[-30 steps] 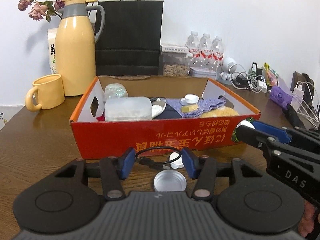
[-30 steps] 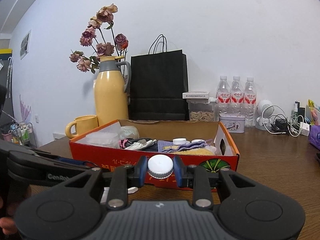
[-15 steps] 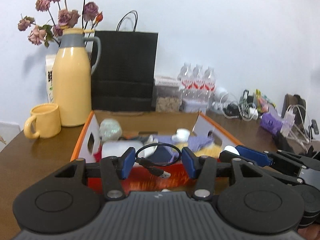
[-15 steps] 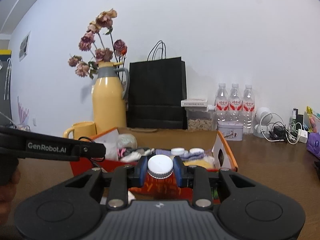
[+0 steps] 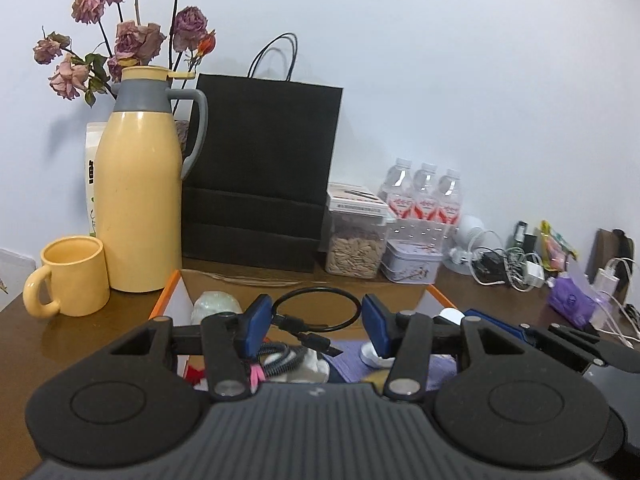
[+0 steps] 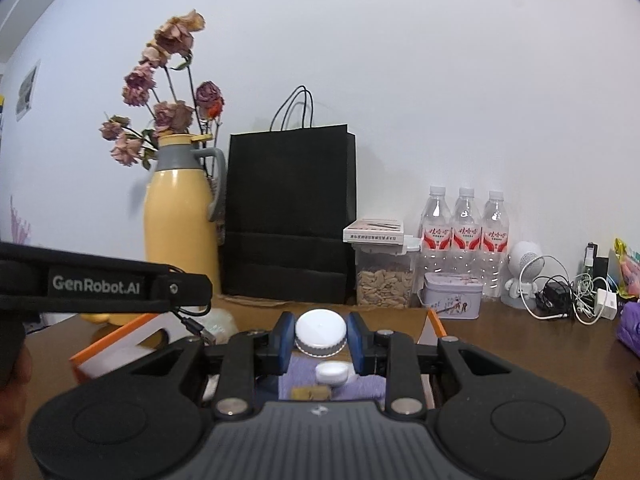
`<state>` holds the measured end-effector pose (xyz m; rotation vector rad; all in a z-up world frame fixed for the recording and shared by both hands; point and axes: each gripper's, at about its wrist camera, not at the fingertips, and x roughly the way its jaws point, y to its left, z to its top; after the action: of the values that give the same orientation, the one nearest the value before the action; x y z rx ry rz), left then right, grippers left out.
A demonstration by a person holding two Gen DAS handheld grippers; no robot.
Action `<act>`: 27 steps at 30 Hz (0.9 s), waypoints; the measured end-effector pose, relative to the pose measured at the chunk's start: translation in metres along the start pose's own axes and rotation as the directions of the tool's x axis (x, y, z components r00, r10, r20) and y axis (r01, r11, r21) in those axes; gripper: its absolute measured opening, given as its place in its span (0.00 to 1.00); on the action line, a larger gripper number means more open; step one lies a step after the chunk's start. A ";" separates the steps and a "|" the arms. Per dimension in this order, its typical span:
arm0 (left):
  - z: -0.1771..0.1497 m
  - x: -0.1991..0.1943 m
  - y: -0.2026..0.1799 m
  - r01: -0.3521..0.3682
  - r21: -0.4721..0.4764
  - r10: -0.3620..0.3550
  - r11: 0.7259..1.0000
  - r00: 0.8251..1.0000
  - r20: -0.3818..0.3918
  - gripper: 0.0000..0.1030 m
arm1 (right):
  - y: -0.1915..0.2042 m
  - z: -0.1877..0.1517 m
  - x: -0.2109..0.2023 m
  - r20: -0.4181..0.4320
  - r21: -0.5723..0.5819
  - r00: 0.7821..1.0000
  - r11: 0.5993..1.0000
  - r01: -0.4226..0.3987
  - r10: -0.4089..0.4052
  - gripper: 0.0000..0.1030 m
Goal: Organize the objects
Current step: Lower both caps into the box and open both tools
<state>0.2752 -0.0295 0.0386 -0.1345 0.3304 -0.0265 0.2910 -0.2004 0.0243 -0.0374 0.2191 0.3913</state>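
My left gripper (image 5: pixel 316 322) is shut on a coiled black cable (image 5: pixel 316 310) and holds it above the orange cardboard box (image 5: pixel 168 292). My right gripper (image 6: pixel 320 338) is shut on a white round cap (image 6: pixel 320 332) and holds it over the right part of the same box (image 6: pixel 434 322). Below it in the box lie a purple cloth (image 6: pixel 298 372) and a smaller white cap (image 6: pixel 332 372). The right gripper shows at the right of the left wrist view (image 5: pixel 560 340). The left gripper shows at the left of the right wrist view (image 6: pixel 100 286).
Behind the box stand a yellow thermos jug (image 5: pixel 138 196) with dried roses, a yellow mug (image 5: pixel 72 276), a black paper bag (image 5: pixel 260 184), a clear seed jar (image 5: pixel 354 248), a small tin (image 5: pixel 412 266) and three water bottles (image 5: pixel 426 196). Chargers and cables (image 5: pixel 512 264) lie at the right.
Both grippers have risen from in front of the box and moved forward over it, each still holding its object. The jar lid on the table is out of view.
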 end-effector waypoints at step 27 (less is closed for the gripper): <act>-0.021 0.020 0.005 -0.099 0.052 0.098 0.994 0.995 0.030 1.00 | -0.005 -0.021 0.026 -0.090 0.016 0.995 0.999 0.039 -0.037 1.00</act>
<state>0.2873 -0.0277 0.0122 -0.0655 0.3082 0.0640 0.3124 -0.1968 -0.0021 -0.0416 0.3098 0.3498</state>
